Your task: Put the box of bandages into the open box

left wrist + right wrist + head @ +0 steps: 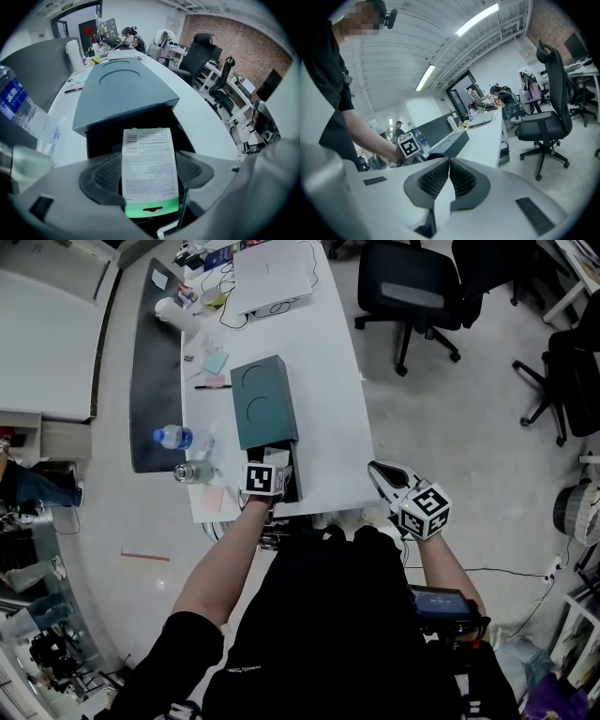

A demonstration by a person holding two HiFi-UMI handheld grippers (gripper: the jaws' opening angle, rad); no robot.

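Note:
A teal box (262, 399) lies lengthwise on the white table (328, 409), its near end open and dark (140, 124). My left gripper (269, 468) is at that open end, shut on the box of bandages (149, 168), a flat white carton with small print and a green tab end. The carton sticks out from between the jaws toward the opening, its far end just over the dark inside. In the head view the carton is hidden. My right gripper (380, 471) hangs off the table's right edge, shut with nothing in it (449, 164).
Two water bottles (173, 437) (192, 472) stand left of the teal box, close to my left gripper. A dark partition (150, 371) runs along the table's left side. A laptop (267, 273) and cables sit at the far end. Office chairs (412, 292) stand to the right.

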